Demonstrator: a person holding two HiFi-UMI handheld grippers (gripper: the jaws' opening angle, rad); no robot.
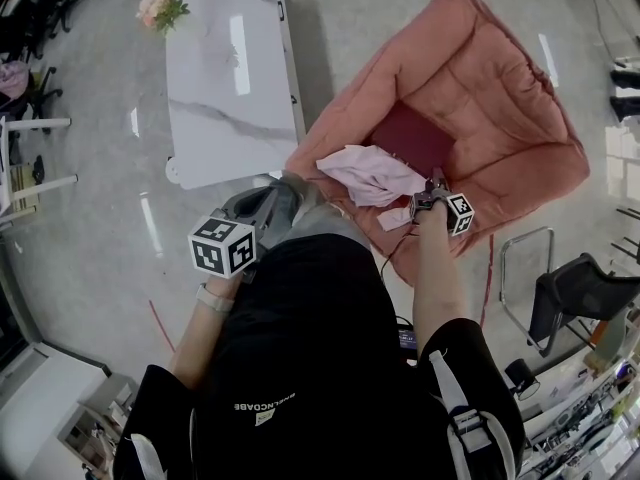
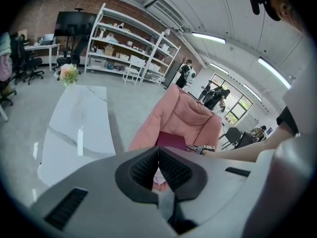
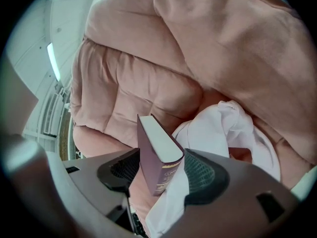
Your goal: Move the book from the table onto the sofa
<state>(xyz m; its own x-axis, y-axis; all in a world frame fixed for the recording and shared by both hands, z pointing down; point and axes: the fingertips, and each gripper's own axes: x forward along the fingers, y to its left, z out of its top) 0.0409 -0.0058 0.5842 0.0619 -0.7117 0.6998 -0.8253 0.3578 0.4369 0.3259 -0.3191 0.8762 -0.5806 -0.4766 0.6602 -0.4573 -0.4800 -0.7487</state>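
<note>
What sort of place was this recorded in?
Probably a lab or workshop staged as a living room: white storage shelves and office chairs line a brick wall, while a pink sofa and marble-look table sit mid-floor.

A lab-like work hall with a living-room corner in it. Far beyond the left tongs stand stocked white shelves beside a brick wall, with office chairs to their left, strip lights overhead and people standing off to the right. Just ahead of the tongs, a pink sofa and a marble tabletop with flowers sit on a polished grey floor.
</note>
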